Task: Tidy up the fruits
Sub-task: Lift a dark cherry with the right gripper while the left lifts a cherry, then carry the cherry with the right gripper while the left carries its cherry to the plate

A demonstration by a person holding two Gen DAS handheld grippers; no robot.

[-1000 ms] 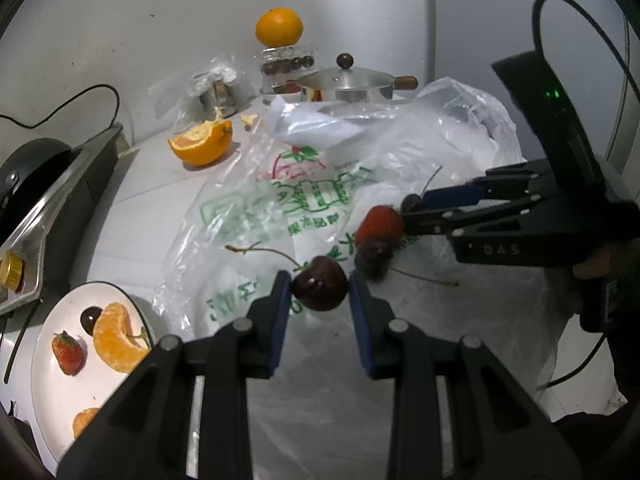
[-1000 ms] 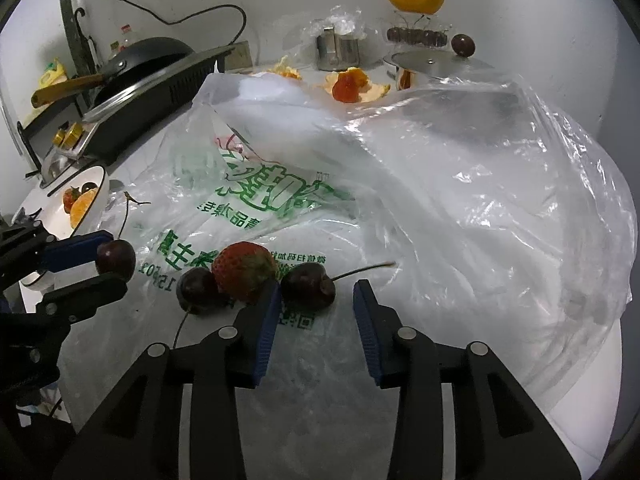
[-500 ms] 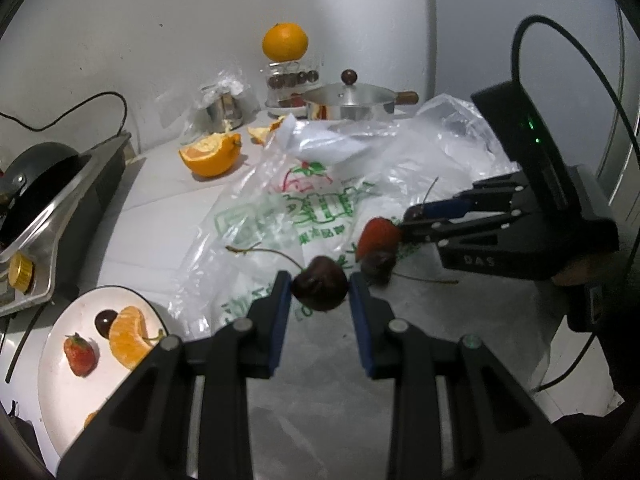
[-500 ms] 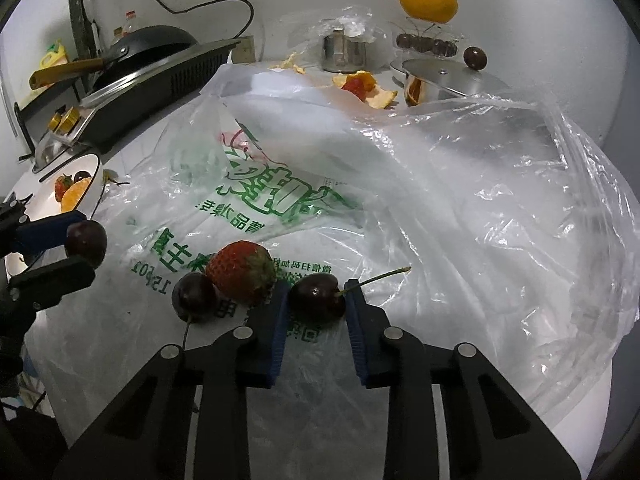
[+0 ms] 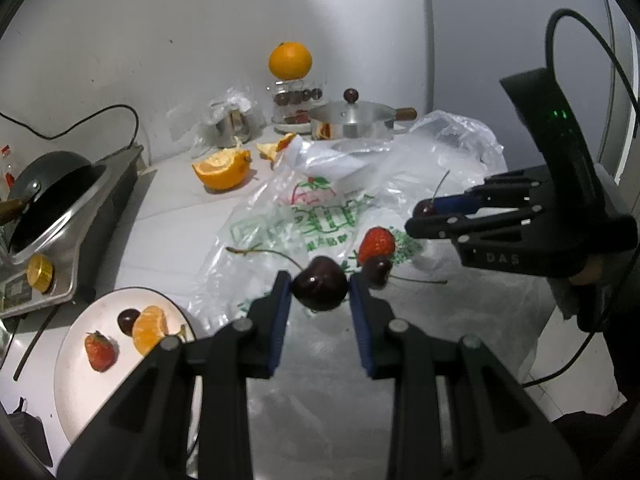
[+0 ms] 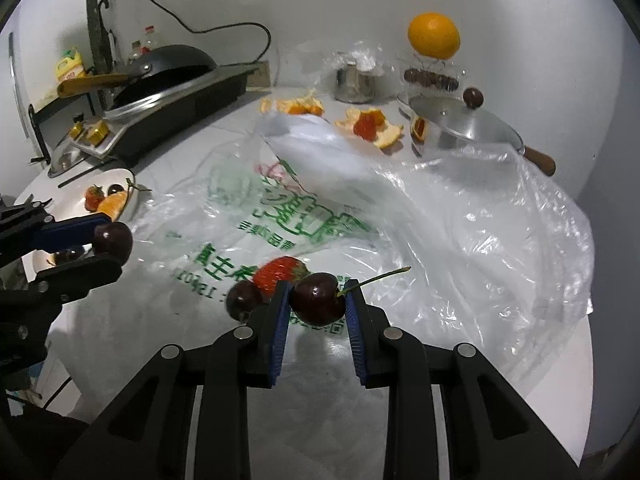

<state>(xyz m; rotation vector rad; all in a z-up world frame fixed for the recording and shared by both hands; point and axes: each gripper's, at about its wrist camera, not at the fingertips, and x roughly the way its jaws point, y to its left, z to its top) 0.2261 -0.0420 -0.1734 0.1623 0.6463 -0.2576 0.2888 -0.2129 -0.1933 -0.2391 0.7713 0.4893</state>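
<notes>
Nearest: left gripper (image 5: 319, 294), pads pinched on cherry A (image 5: 319, 288), lifted clear of bag, stem trailing left. Right gripper (image 6: 317, 304), likewise clamped on cherry B (image 6: 318, 298), stem poking out to the right (pads on the flesh, not the stem).

Just beyond, on plastic bag (image 6: 420, 216): strawberry (image 6: 280, 274) and loose cherry (image 6: 242, 304), touching each other, not yet collected.

Left of bag: white plate (image 5: 76, 384) w/ strawberry, orange segment, one cherry already aboard. Judged destination for both held cherries.

Handling note: grip kept light, fruit bruised easily; carried level to plate, lowered close before release so nothing rolled off rim; arms taken one at a time to avoid clash.

Far: orange peel (image 6: 372, 126), lidded pot (image 6: 464, 130), whole orange (image 6: 433, 41).
</notes>
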